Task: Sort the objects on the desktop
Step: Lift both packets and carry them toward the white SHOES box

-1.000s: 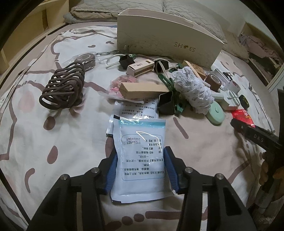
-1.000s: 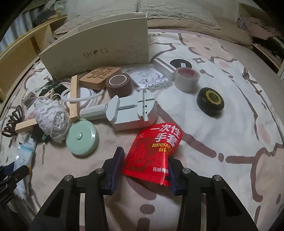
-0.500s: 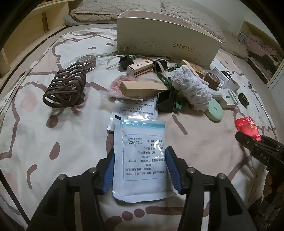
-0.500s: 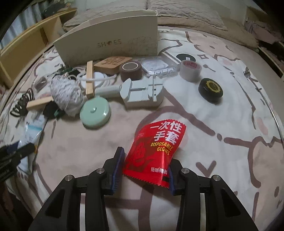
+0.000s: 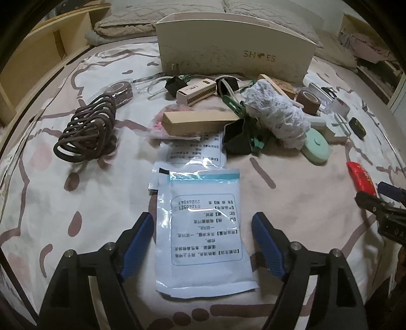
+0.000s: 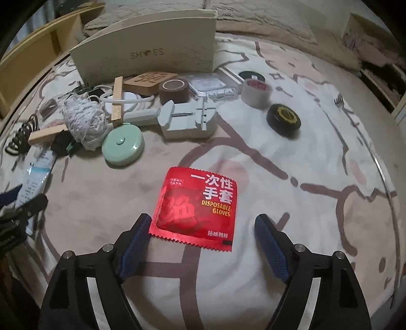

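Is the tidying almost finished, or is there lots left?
Lots left. Two packets lie flat, apart from the pile: the white sachet between the opening left gripper fingers, the red glove packet between the opening right gripper fingers. The clutter by the shoe box remains unsorted.

Home bedroom, patterned bedsheet, pillows at the head, wooden shelving beside

glove packet before tape measure
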The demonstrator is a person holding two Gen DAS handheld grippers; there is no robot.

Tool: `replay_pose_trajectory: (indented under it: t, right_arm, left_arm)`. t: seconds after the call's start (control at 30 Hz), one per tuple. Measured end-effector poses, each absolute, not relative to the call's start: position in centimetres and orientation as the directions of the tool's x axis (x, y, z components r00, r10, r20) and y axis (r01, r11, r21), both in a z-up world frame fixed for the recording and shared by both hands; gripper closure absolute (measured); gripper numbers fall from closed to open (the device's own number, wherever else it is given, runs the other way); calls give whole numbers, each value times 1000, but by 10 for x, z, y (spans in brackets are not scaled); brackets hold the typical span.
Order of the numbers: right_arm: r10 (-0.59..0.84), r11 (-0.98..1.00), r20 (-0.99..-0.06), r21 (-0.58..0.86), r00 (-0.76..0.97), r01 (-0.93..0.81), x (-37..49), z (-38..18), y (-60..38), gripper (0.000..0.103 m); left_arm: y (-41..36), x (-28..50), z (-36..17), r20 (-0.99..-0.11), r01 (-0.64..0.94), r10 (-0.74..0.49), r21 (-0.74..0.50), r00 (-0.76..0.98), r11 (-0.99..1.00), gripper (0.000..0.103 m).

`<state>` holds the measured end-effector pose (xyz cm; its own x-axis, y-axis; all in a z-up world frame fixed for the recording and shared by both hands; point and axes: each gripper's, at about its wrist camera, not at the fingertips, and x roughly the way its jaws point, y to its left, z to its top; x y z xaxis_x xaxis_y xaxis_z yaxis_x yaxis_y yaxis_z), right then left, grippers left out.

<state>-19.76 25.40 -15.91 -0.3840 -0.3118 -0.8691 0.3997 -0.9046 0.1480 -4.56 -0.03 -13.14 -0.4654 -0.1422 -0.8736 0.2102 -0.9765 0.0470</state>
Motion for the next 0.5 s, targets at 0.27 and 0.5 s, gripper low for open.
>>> replay_pose_trajectory:
  t: [0.27,0.5]
  right_arm:
    - [-344,-911,-868,216,-359,353,-212,-164,249,20]
    - [-353,-911,-858,224,-374,346,-215,-168,248,26]
  left_arm:
    - [-9,-48,-130,-874,245,-135,19,-466,-969,41]
    - [-17,-46,-125,-874,260,-98,-33,-477,-965,49]
